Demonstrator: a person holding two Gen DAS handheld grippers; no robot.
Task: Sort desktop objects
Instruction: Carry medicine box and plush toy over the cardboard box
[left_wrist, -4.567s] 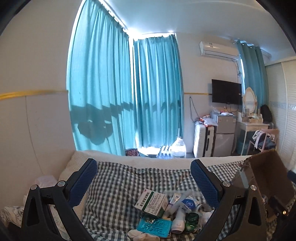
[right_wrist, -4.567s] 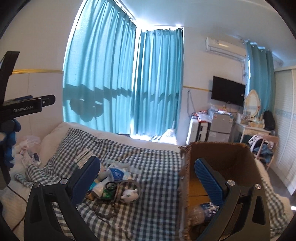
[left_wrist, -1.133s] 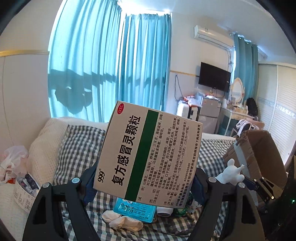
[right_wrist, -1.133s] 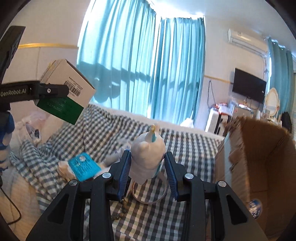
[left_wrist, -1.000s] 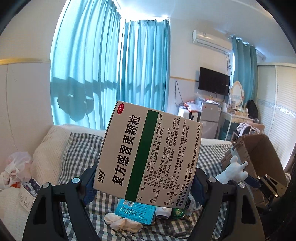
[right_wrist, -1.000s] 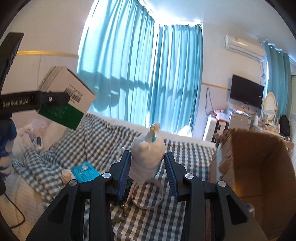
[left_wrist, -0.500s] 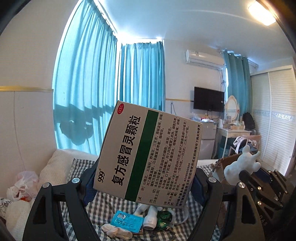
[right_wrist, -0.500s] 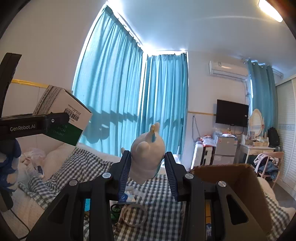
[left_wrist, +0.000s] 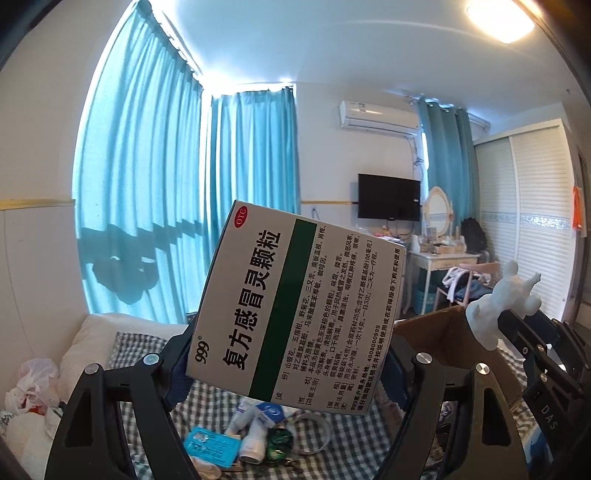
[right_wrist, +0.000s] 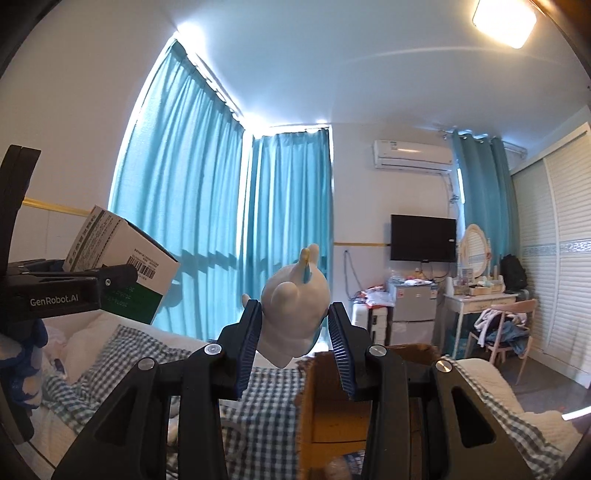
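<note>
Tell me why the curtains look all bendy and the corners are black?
Left wrist view: the fisheye lens bows the curtains and leaves dark corners; the ceiling lamp glares white. Right wrist view: same bending and lamp glare, though the white toy stays sharp.

wrist views, level (shared bedroom)

Bright backlit curtains (left_wrist: 147, 192), ceiling-lamp (left_wrist: 498, 18) glare, fisheye bending
</note>
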